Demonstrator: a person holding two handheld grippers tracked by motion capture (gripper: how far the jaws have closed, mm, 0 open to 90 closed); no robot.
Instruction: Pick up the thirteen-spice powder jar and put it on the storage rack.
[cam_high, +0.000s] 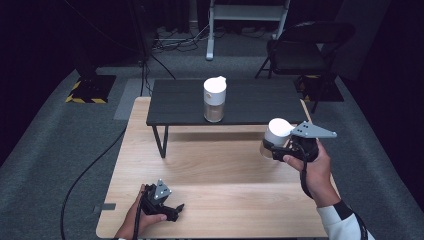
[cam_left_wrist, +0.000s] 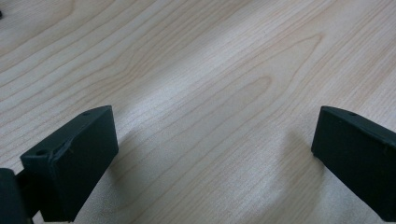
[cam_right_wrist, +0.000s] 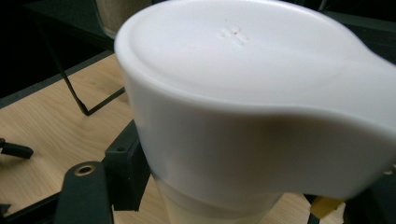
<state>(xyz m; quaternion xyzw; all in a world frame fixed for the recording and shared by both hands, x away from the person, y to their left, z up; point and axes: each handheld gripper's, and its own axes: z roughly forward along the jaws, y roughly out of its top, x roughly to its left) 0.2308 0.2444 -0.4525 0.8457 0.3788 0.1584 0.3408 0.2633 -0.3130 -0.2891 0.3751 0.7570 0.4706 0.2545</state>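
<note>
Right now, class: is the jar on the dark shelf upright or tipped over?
Upright. The jar stands on its base on the dark shelf, white lid on top, in the high view.

- A dark recording studio or lab: black walls and grey carpet (cam_high: 45, 135).
- Cables (cam_high: 175, 42), hazard-taped stand base (cam_high: 90, 90), folding chair (cam_high: 305, 50) behind the wooden surface (cam_high: 225, 210).

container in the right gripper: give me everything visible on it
The held container is a jar-like vessel with a smooth white lid, plastic by the look, that flares into a spout-like lip on one side and bears a small embossed mark on top. Below the lid the body looks pale and translucent; contents cannot be told. The right gripper clamps the body below the lid, holding it tilted above the wooden table, near the dark raised shelf. A similar container stands upright on that shelf.
</note>
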